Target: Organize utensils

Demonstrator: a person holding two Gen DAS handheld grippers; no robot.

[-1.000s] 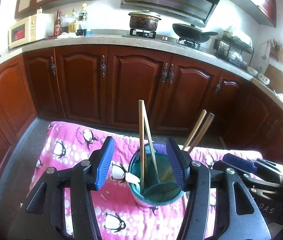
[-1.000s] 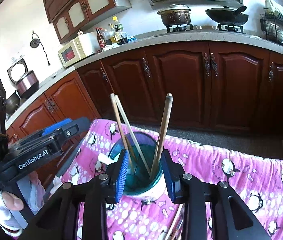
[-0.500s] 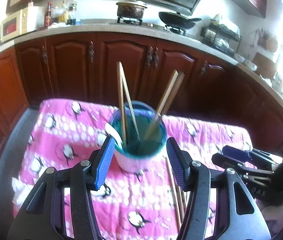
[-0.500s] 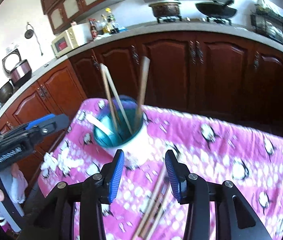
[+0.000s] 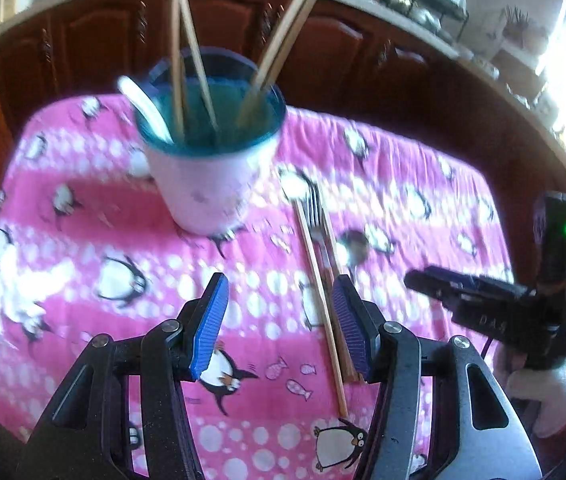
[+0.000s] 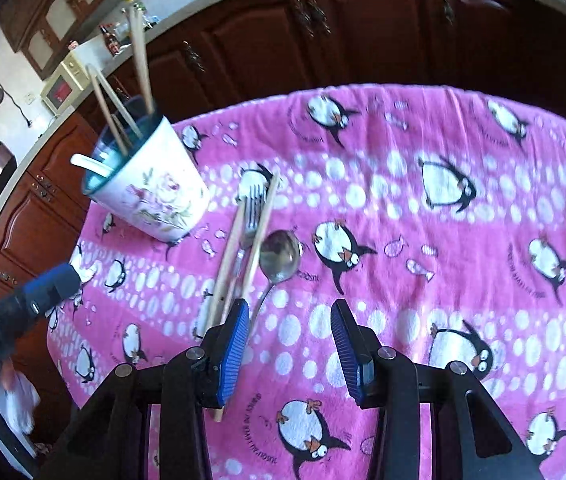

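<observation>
A white floral cup (image 5: 207, 184) with a teal inside stands on the pink penguin cloth (image 5: 83, 240); it also shows in the right wrist view (image 6: 155, 196). It holds two pairs of chopsticks (image 5: 187, 52) and a white spoon (image 5: 143, 104). On the cloth to its right lie a pair of chopsticks (image 6: 243, 248), a fork (image 6: 251, 208) and a metal spoon (image 6: 281, 256). My left gripper (image 5: 279, 320) is open and empty above the cloth, before the cup. My right gripper (image 6: 289, 344) is open and empty, just short of the loose utensils.
Dark wooden kitchen cabinets (image 6: 323, 20) run behind the table under a counter with a microwave (image 6: 63, 84). The right gripper shows at the right in the left wrist view (image 5: 503, 312). A crumpled white cloth (image 5: 3, 296) lies at the cloth's left edge.
Both grippers have pulled back and risen away from the cup, tilting down. The right gripper let go of the chopsticks it put into the cup. The loose utensils have come into view.
</observation>
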